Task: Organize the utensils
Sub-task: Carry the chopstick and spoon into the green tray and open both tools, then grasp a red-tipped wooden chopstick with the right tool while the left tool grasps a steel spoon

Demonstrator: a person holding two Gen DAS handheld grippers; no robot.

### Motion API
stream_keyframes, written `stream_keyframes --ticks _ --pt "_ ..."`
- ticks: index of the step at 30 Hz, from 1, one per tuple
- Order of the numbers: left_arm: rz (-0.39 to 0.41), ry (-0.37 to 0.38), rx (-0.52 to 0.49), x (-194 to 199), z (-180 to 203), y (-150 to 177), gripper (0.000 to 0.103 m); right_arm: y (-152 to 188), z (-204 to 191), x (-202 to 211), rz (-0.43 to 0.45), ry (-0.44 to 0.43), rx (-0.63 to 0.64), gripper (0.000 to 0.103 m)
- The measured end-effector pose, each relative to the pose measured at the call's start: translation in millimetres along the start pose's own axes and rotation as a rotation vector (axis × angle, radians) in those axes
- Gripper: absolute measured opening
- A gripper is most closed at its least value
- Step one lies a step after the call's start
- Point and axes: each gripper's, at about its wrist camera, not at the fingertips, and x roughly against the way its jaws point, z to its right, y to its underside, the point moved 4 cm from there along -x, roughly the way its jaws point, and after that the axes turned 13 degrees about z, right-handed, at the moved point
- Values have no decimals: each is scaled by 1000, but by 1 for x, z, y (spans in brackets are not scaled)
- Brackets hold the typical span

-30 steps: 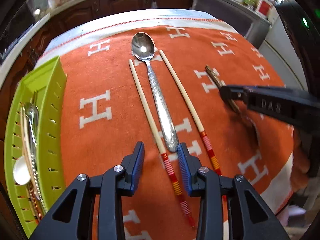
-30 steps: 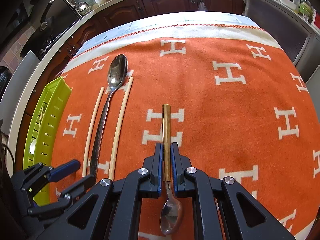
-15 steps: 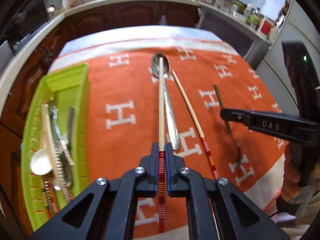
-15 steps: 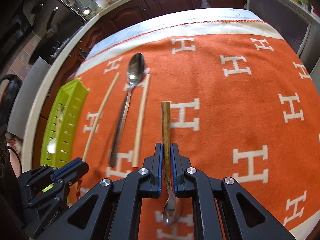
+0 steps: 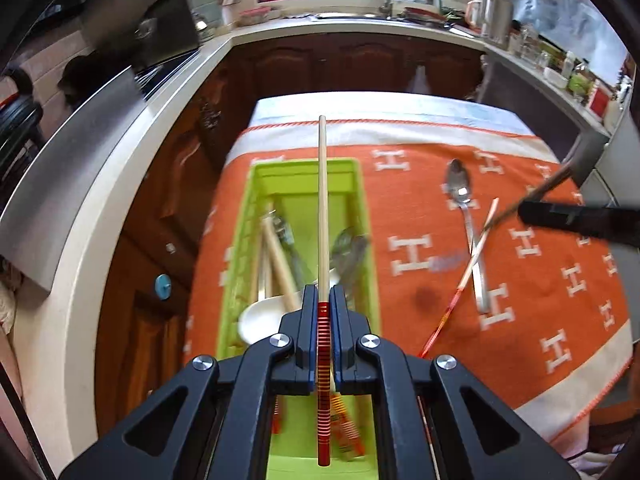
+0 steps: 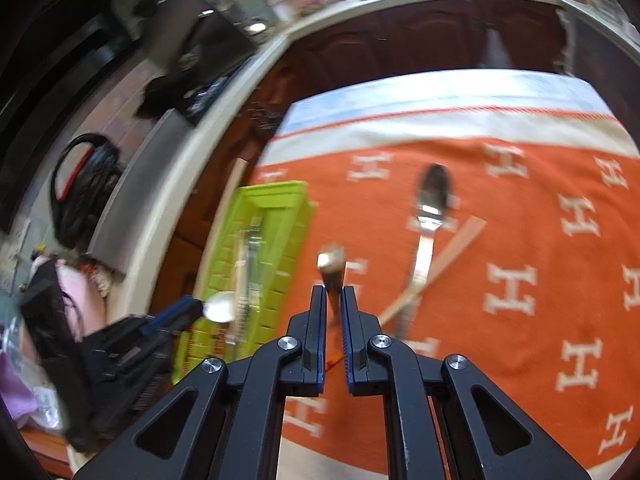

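My left gripper (image 5: 322,304) is shut on a chopstick (image 5: 322,208) with a red striped end and holds it above the green utensil basket (image 5: 360,208), in line with its length. The basket holds several utensils, among them a white spoon (image 5: 260,318). My right gripper (image 6: 333,300) holds the gold-handled spoon (image 6: 332,268) between its jaws, above the orange cloth next to the basket (image 6: 296,216); the view is blurred. A silver spoon (image 5: 466,232) and a second chopstick (image 5: 476,248) lie crossed on the cloth.
The orange cloth (image 5: 560,320) with white H marks covers the table. The table's left edge runs just beside the basket. Dark wooden cabinets (image 5: 352,64) and a pale countertop (image 5: 120,168) stand behind and to the left.
My left gripper has lifted the chopstick off the cloth and carried it left over the basket. My right gripper has lifted the gold-handled spoon and moved left. The other chopstick now lies across the silver spoon.
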Motion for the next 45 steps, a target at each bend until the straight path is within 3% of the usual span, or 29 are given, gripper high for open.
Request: stream_keyframes --ticks 4,10,12,16,18,24,31,39,45 --pt "-38 -25 32 -12 -21 12 3 -12 -47 -12 -9 -94 47 6" --pt "-74 -17 75 -26 -40 24 6 -14 -97 -21 -63 -166 123 6" --pt "-71 -26 92 -26 -47 23 21 -9 -107 -26 -99 -180 154 2" --pt "-46 -38 114 -22 -56 14 31 2 -115 -50 -168 -166 180 0" --pt "-30 -48 121 -19 -60 9 36 5 -114 -62 -184 -137 191 0" --pt "-6 -71 125 -15 -66 -2 38 12 -99 -96 -214 -73 187 0" --pt "-9 -69 127 -20 -62 -5 41 21 -73 -103 -232 -38 163 0" --pt "24 -57 115 -21 -47 -18 68 21 -35 -92 -220 5 92 1" --pt "21 -3 113 -25 -25 -30 76 20 4 -80 -201 52 14 3"
